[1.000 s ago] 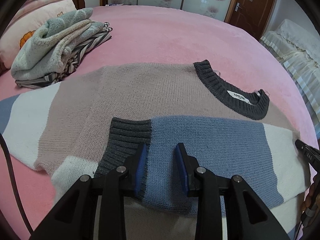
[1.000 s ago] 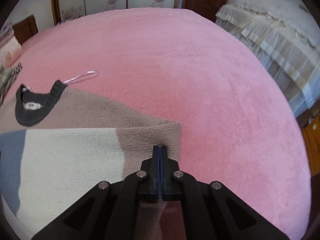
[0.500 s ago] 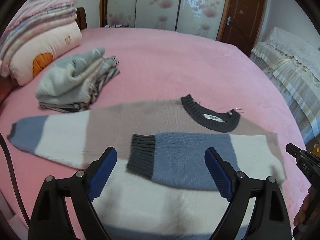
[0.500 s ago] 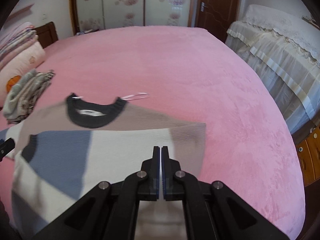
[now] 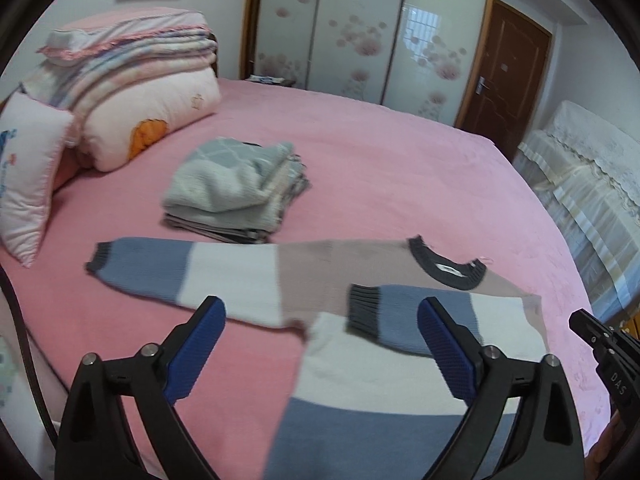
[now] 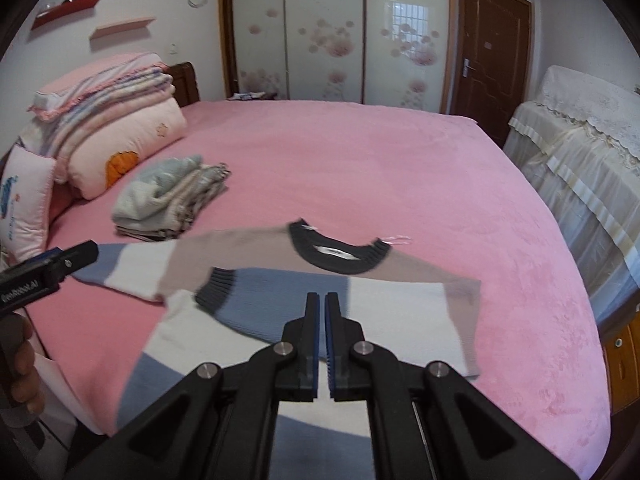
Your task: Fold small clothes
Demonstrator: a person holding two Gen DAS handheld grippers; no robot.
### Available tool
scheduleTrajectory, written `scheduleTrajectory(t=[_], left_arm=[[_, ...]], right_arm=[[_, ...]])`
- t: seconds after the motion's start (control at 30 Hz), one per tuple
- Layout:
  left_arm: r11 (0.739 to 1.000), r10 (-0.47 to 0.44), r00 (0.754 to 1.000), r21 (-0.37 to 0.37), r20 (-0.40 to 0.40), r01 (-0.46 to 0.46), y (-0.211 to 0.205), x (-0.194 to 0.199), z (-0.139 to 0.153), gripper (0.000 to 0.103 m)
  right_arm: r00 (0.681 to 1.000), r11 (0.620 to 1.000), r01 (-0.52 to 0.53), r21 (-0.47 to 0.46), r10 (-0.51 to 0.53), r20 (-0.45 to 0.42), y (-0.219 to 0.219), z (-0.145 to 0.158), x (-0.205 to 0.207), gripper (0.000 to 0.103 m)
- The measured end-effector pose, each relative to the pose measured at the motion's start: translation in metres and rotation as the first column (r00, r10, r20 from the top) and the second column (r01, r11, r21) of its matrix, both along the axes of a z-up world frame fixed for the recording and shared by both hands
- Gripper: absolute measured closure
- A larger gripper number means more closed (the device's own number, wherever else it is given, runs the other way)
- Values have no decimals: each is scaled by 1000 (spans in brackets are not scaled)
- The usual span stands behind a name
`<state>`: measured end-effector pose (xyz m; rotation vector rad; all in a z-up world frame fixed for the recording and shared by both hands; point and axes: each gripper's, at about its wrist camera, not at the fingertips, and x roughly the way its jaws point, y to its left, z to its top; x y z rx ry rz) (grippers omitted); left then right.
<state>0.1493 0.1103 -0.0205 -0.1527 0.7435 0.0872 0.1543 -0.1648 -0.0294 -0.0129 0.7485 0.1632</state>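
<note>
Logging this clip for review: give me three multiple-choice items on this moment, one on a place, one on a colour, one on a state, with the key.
1. Where is the stack of folded clothes?
A. beyond the sweater, toward the pillows
B. on the sweater's collar
C. on the floor

2. What colour is the sweater's collar?
A. pink
B. dark grey
C. white

3. How do the sweater's sleeves lie?
A. both spread out
B. both folded in
C. one folded across the body, one spread out

Key: 1 A, the stack sits on the bed past the sweater. 2 B, the ribbed neck is dark grey. 3 C, one cuff rests on the chest, the other lies outstretched.
</note>
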Motion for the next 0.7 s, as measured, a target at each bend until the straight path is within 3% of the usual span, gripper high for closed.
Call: scheduleTrajectory(t=[0.13,0.37,0.7], left_arm=[[998,44,998,42,36,-45,29,-20,16,1],[987,140,990,76,25,-141,80,-28,29,1],[971,225,971,99,-86,-216,165,17,26,1]], right_arm=[[998,998,-66,1,66,14,38,11,-6,101],[985,984,-175,20,175,5,111,20,4,100],[954,953,-301,23,300,18,209,27,45,100]])
